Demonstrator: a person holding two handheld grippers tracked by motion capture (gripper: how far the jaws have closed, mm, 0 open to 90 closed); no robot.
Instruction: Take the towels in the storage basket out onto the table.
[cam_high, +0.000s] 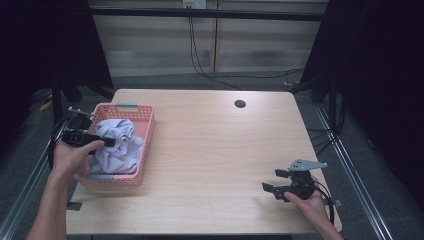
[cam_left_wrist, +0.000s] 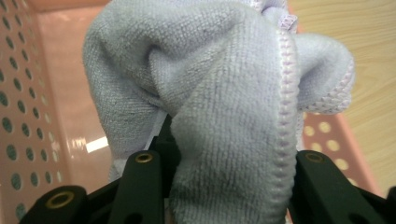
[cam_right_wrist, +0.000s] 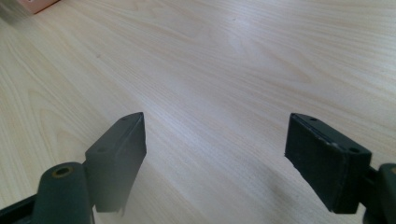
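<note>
left tool clamps the lilac towel in the pink basket at the table's left edge; lift straight, clear the rim. right tool wide, idle.

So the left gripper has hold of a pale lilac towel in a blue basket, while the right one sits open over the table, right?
Not quite: the basket is pink, not blue, as the high view shows. The rest holds: the left gripper grips the pale lilac towel, and the right gripper sits open over the table.
</note>
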